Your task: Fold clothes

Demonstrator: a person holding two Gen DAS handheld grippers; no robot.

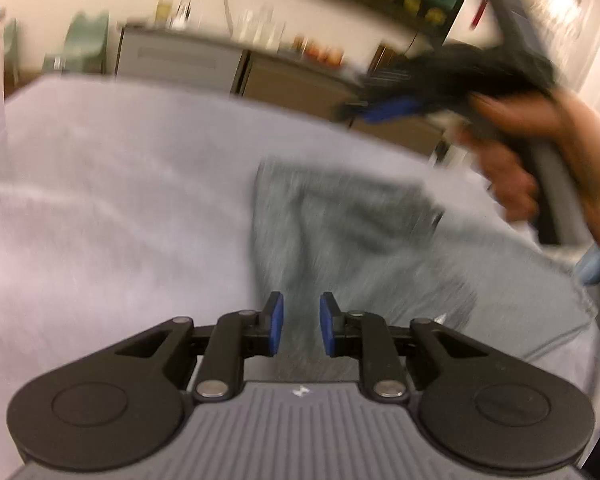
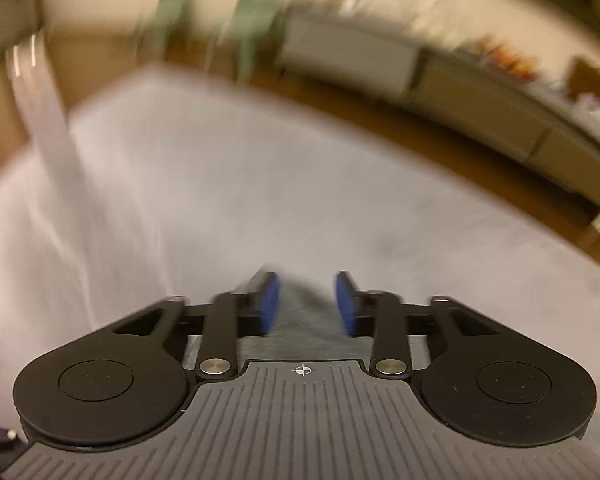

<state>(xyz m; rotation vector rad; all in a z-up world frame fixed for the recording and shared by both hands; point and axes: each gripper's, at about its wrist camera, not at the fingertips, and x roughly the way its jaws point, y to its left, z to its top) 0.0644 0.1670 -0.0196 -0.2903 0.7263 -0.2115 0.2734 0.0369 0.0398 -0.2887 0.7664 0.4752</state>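
So the biggest thing here is the bed [image 1: 100, 200], covered in a pale lavender-grey sheet that fills most of both views. Behind it, around 12 o'clock, there's a long low cabinet [image 1: 188, 60] against the wall with blurry bottles and bits on top.

The grey garment [image 1: 340, 220] lies rumpled on the sheet, spreading from the centre of the left wrist view out toward 4 o'clock. Everything's pretty motion-smeared, so I can't make out what kind of clothing it is.

The left gripper [image 1: 301, 328] sits at 6 o'clock with its blue pads a narrow gap apart, nothing pinched between them. The garment lies straight ahead of and under the gap, running up toward 12 o'clock from the tips; whether the pads touch it I can't tell.

The right gripper [image 2: 307, 304] has its jaws parted wider, also not clamping anything. A grey wedge of the cloth shows in the gap between them, below the pads. In the left view that same gripper shows at 2 o'clock, raised off the bed, held by a hand [image 1: 540, 152].
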